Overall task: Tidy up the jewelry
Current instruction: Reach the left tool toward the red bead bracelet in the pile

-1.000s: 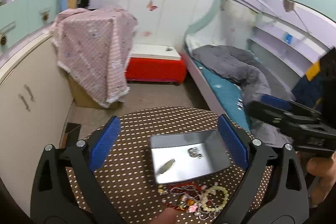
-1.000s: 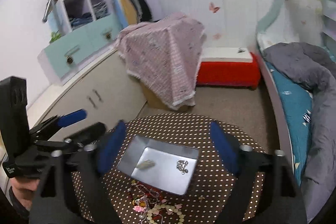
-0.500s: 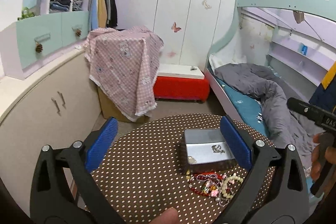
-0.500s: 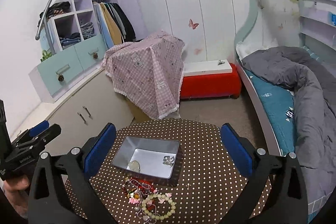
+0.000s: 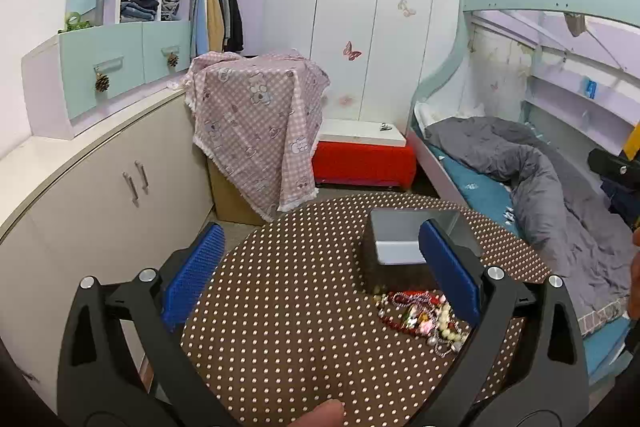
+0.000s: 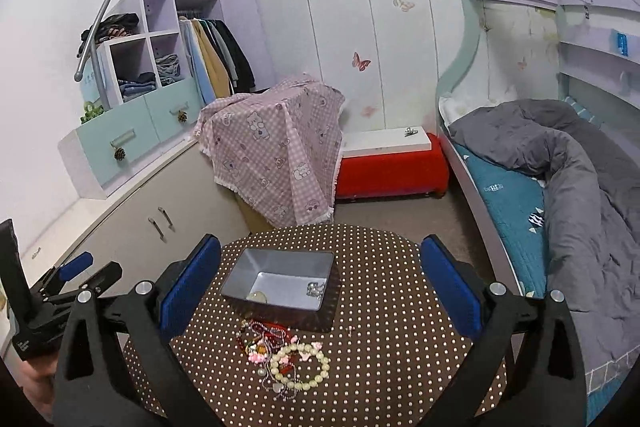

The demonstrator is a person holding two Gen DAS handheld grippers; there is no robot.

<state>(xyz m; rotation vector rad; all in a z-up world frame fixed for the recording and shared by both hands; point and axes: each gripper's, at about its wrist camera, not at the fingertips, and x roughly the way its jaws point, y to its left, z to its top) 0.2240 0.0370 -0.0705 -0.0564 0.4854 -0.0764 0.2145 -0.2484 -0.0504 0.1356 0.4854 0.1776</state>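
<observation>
A grey metal box (image 6: 280,283) stands on a round brown polka-dot table (image 6: 380,307); a pale stone and a silver trinket lie inside it. A heap of jewelry (image 6: 286,359), with a pearl bracelet, red beads and pink charms, lies in front of the box. In the left wrist view the box (image 5: 394,247) and heap (image 5: 424,319) sit right of centre. My left gripper (image 5: 320,283) is open and empty, held back above the table's near left. My right gripper (image 6: 318,291) is open and empty, above the heap and box. The left gripper also shows at the far left of the right wrist view (image 6: 76,271).
A low cabinet (image 5: 100,187) runs along the left. A pink-checked cloth covers a box (image 5: 256,123) beyond the table, next to a red bench (image 5: 364,159). A bunk bed with a grey duvet (image 6: 560,167) stands close on the right.
Both grippers have pulled back and up from the box and now look more level across the room. The left gripper has moved left, so the box sits right of its centre. Both stay open.
</observation>
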